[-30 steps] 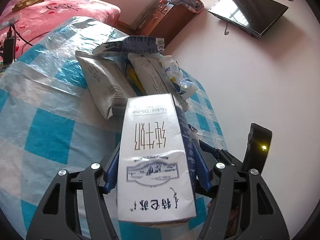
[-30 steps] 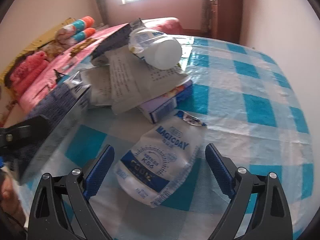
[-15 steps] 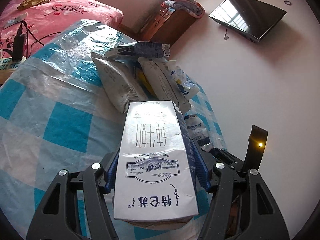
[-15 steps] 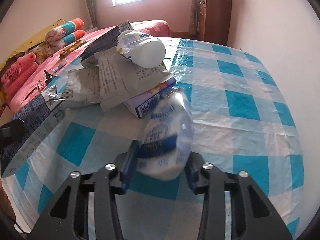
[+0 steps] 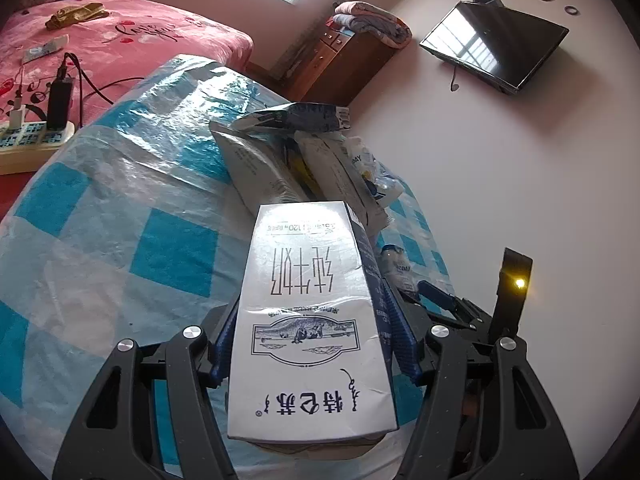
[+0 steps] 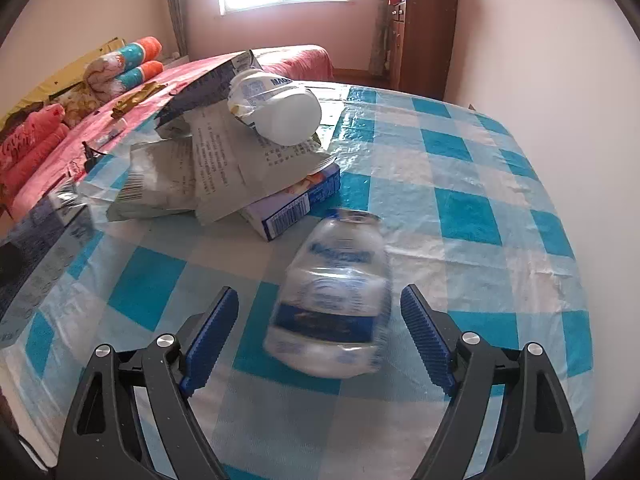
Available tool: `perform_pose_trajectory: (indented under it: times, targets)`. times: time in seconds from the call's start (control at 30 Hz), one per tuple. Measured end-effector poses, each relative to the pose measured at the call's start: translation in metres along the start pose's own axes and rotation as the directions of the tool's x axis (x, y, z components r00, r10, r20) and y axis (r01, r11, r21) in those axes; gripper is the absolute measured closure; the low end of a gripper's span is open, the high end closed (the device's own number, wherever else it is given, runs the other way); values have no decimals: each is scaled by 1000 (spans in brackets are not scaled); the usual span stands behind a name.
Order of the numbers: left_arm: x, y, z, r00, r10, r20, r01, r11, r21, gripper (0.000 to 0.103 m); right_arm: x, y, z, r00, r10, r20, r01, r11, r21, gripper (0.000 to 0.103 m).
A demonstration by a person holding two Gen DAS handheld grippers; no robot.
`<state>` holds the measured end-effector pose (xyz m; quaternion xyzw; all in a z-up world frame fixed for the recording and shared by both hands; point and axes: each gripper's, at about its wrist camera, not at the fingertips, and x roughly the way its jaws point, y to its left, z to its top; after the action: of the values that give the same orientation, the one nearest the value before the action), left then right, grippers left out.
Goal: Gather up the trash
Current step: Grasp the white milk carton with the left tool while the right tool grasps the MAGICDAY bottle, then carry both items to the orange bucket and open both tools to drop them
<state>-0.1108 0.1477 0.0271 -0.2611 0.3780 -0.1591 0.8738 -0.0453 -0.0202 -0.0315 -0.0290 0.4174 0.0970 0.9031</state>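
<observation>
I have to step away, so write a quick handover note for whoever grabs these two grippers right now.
Left gripper: shut on the milk carton, held above the checked tablecloth.
Right gripper: jaws have just been opening; the blurred plastic bottle sits between them, pads clear of it.
Trash pile: flattened cartons, a blue box and a white bottle on top.
Done: carton picked up.
Left: regrasp the bottle, clear the pile. No bin in view.
</observation>
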Motion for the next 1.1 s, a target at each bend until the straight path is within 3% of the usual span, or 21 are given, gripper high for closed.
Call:
perform_pose_trajectory:
  times: [0.1, 0.2, 0.53, 0.73, 0.93, 1.1]
  targets:
    - [-3, 1, -1, 1000, 5, 4, -5, 1000, 2, 39, 4, -3, 1, 1000, -12, -4, 12, 1000, 17, 21]
    - [-6, 4, -1, 1000, 6, 9, -6, 1000, 1, 39, 8, -10, -1, 1000, -5, -19, 6, 999, 49, 41]
    - [-16, 10, -2, 1000, 3, 26, -3, 1000, -6, 39, -8, -10, -5, 1000, 18, 23, -19, 998, 66, 42]
    - [-35, 20, -2, 998, 10, 55, -9, 1000, -17, 39, -41, 18, 3, 992, 96, 87, -99, 995, 26, 42]
    - [-75, 40, -4, 989, 74, 128, -70, 997, -33, 39, -70, 78, 19, 951, 286, 117, -280, 958, -69, 42]
    - [-117, 75, -12, 968, 172, 182, -158, 983, -87, 39, -79, 161, 28, 880, 472, 51, -453, 868, -206, 42]
